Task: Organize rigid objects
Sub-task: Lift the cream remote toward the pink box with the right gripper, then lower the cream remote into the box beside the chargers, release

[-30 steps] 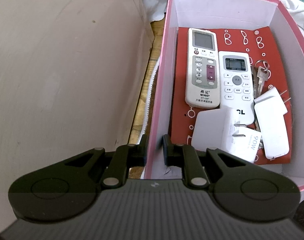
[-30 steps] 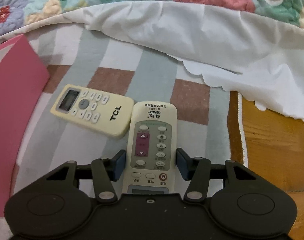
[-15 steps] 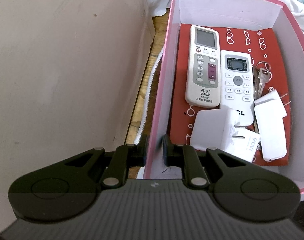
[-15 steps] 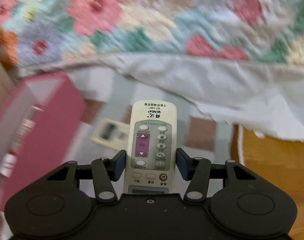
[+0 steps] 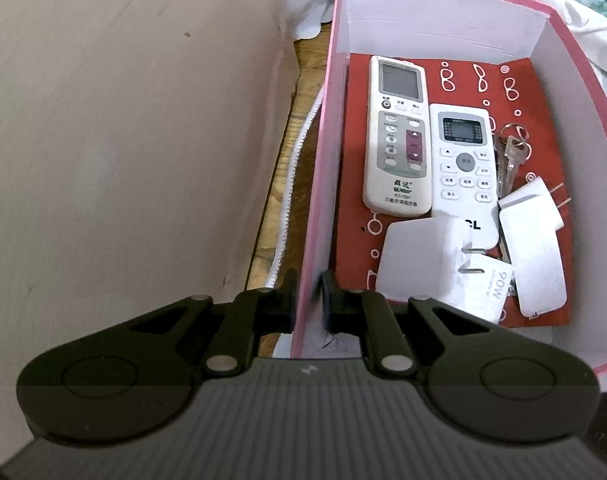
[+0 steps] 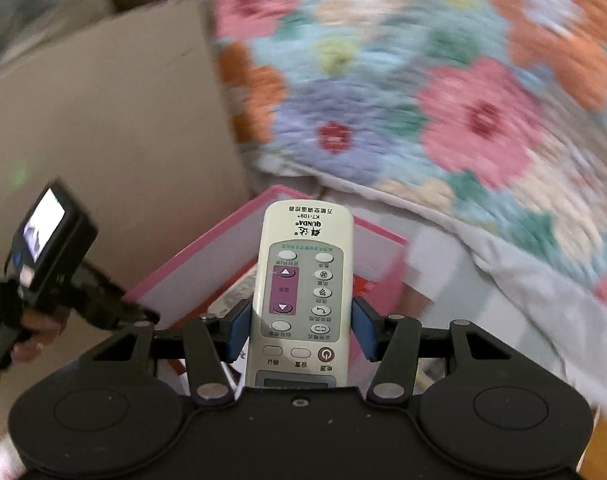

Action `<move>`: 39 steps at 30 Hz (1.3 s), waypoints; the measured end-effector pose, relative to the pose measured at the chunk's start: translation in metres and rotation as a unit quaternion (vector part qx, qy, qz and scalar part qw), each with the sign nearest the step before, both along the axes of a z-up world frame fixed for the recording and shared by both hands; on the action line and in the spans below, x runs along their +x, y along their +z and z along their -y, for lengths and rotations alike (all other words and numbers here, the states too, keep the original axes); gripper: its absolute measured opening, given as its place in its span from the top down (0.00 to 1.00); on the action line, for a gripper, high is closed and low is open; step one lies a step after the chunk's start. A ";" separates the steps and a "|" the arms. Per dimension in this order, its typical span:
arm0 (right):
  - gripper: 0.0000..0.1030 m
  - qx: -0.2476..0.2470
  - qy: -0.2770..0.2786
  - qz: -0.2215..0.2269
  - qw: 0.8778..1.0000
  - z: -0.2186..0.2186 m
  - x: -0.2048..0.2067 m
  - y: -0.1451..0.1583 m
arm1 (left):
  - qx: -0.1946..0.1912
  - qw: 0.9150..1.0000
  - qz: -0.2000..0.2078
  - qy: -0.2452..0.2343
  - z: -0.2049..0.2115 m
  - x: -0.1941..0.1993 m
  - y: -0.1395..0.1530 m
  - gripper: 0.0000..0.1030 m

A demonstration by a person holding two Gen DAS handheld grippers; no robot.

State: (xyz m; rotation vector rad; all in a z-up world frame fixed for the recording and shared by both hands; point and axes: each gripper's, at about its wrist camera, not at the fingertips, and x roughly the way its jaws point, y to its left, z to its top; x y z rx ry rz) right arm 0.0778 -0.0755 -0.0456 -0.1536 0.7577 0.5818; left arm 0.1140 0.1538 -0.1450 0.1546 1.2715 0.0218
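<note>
Up at 12 o'clock over the pink box (image 6: 207, 264), the stiff, light remote (image 6: 299, 300) is clamped mid-body by the right tool (image 6: 299, 332); the box wall is pinched by the left tool (image 5: 307, 300).

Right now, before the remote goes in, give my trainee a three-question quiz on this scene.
1. True or false: the left gripper is shut on the pink box wall.
2. What does the right gripper hold?
A. keys
B. a QUNDA remote
C. a charger
3. How many remotes already lie in the box?

Key:
1. True.
2. B.
3. Two: a QUNDA one and a TCL one.
</note>
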 end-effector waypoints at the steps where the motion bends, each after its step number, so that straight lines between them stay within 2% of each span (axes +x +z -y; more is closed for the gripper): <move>1: 0.43 -0.009 0.011 0.002 1.000 -0.008 0.001 -0.002 | -0.002 1.000 0.000 -0.004 0.000 0.000 0.000 0.90; 5: 0.43 -0.052 0.050 0.007 0.997 -0.043 0.013 -0.009 | -0.017 1.000 -0.004 -0.011 -0.004 -0.001 -0.002 0.91; 10: 0.44 -0.114 0.075 0.000 0.991 -0.075 0.049 -0.024 | -0.032 0.999 -0.011 -0.018 -0.010 -0.002 -0.007 0.93; 16: 0.44 -0.196 0.103 0.006 0.975 -0.109 0.074 -0.043 | -0.044 0.999 -0.011 -0.025 -0.014 -0.004 -0.008 0.93; 21: 0.43 -0.224 0.101 0.013 0.969 -0.119 0.080 -0.063 | -0.047 0.998 -0.009 -0.033 -0.016 -0.006 -0.006 0.93; 24: 0.37 -0.192 0.073 0.009 0.979 -0.112 0.085 -0.062 | -0.049 0.998 -0.006 -0.034 -0.015 -0.005 -0.006 0.93; 27: 0.35 -0.127 0.052 -0.011 0.991 -0.096 0.085 -0.050 | -0.050 0.998 -0.004 -0.034 -0.016 -0.006 -0.005 0.93; 29: 0.34 -0.100 0.032 -0.007 0.994 -0.085 0.083 -0.040 | -0.050 0.998 -0.002 -0.036 -0.016 -0.008 -0.004 0.93; 35: 0.34 -0.027 -0.024 -0.004 0.999 -0.042 0.073 -0.011 | -0.051 0.998 0.005 -0.035 -0.017 -0.009 0.003 0.93; 39: 0.34 0.007 -0.054 -0.001 0.999 -0.008 0.060 -0.003 | -0.050 0.998 0.007 -0.035 -0.016 -0.009 0.007 0.93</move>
